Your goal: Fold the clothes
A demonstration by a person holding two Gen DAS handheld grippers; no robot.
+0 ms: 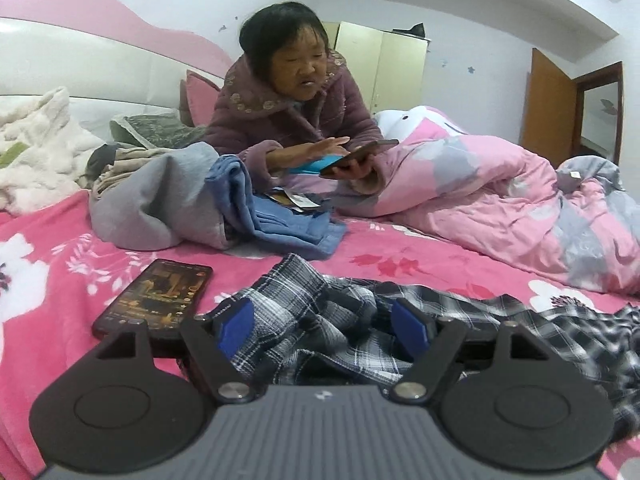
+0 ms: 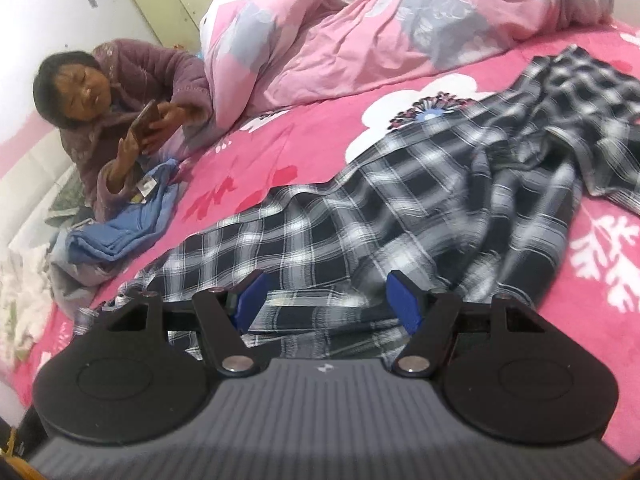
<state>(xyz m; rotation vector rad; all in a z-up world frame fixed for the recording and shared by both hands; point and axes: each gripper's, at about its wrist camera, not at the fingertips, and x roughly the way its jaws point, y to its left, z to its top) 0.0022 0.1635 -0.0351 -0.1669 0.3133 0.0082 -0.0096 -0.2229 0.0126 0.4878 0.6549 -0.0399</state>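
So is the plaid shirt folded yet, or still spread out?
Not folded. The plaid shirt lies spread and rumpled across the pink bedsheet, bunched in wrinkles with no neat fold lines, seen from the right wrist.

Left tongs (image 1: pixel 324 326) and right tongs (image 2: pixel 328 300), matching pair: each is showing a ribbed grey housing bearing a small white mark, two black round discs, black link arms pinned by silver screws, and blue pads (image 1: pixel 236 326) facing inward.

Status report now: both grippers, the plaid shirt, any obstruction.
Left gripper open, right gripper open, neither gripping. Plaid shirt crumpled on the bed, unfolded. Phone lies beside the shirt.
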